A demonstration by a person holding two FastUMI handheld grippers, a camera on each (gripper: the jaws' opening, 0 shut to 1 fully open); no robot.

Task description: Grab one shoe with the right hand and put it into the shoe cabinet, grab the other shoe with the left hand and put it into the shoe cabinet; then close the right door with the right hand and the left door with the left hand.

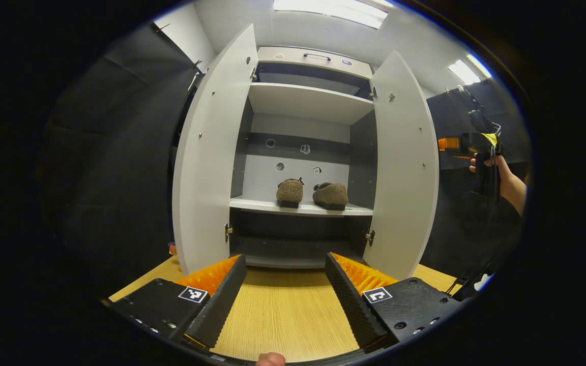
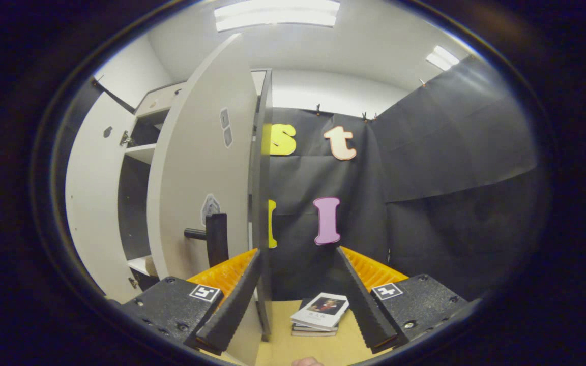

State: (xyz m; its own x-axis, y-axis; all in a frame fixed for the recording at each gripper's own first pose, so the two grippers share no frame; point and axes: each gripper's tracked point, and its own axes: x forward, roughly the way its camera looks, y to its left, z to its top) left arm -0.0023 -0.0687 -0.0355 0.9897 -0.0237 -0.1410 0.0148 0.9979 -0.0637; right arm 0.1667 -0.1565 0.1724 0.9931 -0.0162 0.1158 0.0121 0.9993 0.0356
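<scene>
Left gripper view: both shoes sit on the cabinet's middle shelf (image 1: 300, 207), one (image 1: 290, 192) at 11 o'clock of the other (image 1: 330, 195), just beside it. So the shoe steps look done; door closing is what's in hand.

Both doors are open: left door (image 1: 210, 152) and right door (image 1: 405, 168) swung out toward the camera. Left tongs (image 1: 285, 284) are wide, holding nothing, low over the table (image 1: 283, 310), centred on the opening.

Right gripper view: right tongs (image 2: 298, 284) are wide and empty, sitting at the right door's (image 2: 201, 168) free edge, handle (image 2: 214, 238) at 10 o'clock of the tongs. A stack of books (image 2: 321, 315) lies on the table below.

Next, by my read: right tongs push the door's outer face to swing it shut, then left tongs move out to 9 o'clock for the left door. Risk: slipping off the edge.
</scene>
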